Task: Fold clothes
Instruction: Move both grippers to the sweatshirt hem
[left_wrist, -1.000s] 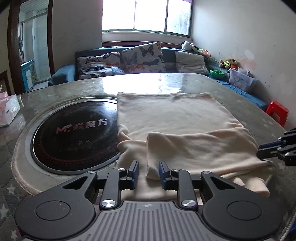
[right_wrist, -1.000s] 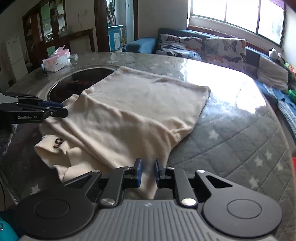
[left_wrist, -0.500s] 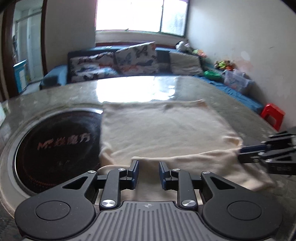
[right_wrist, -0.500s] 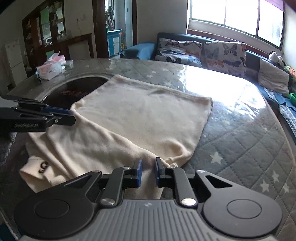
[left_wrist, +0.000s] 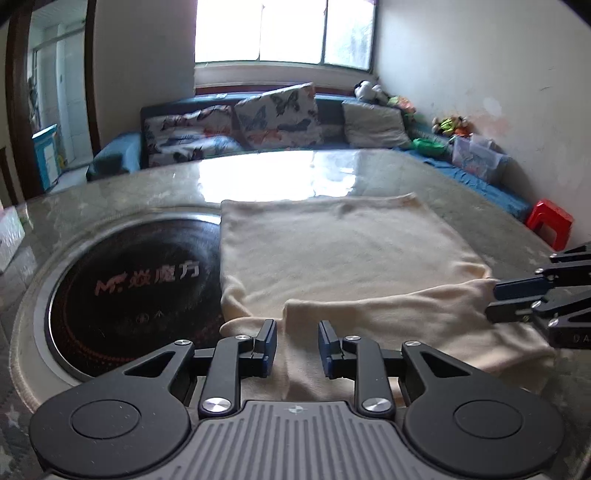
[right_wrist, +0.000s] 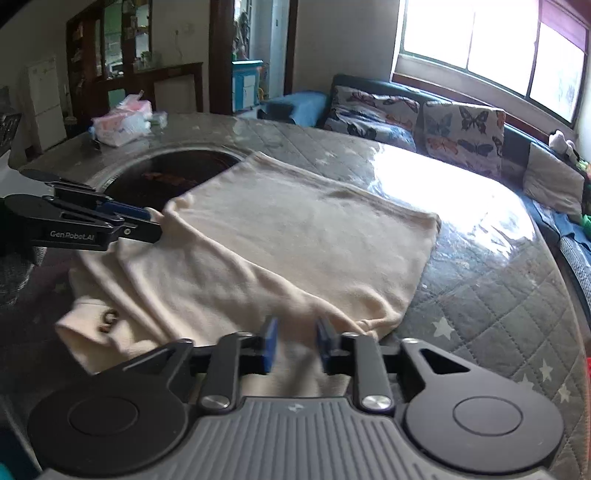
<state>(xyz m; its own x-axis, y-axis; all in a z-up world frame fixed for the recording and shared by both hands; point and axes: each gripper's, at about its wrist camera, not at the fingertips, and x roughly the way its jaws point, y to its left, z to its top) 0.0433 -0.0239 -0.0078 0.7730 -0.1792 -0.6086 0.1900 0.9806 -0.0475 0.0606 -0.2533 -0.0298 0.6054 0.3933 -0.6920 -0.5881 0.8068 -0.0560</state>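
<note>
cream garment lies half-folded on the worktop; the right hand-held gripper is opening over its folded edge, the left hand-held gripper parted. a snagged pad could undo the fold.

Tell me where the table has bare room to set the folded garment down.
Bare quilted top lies right of the cream garment, out to the table edge, and beyond its far hem toward the sofa. Left is crowded: the round cooktop partly under the cloth, the tissue pack behind it.
</note>
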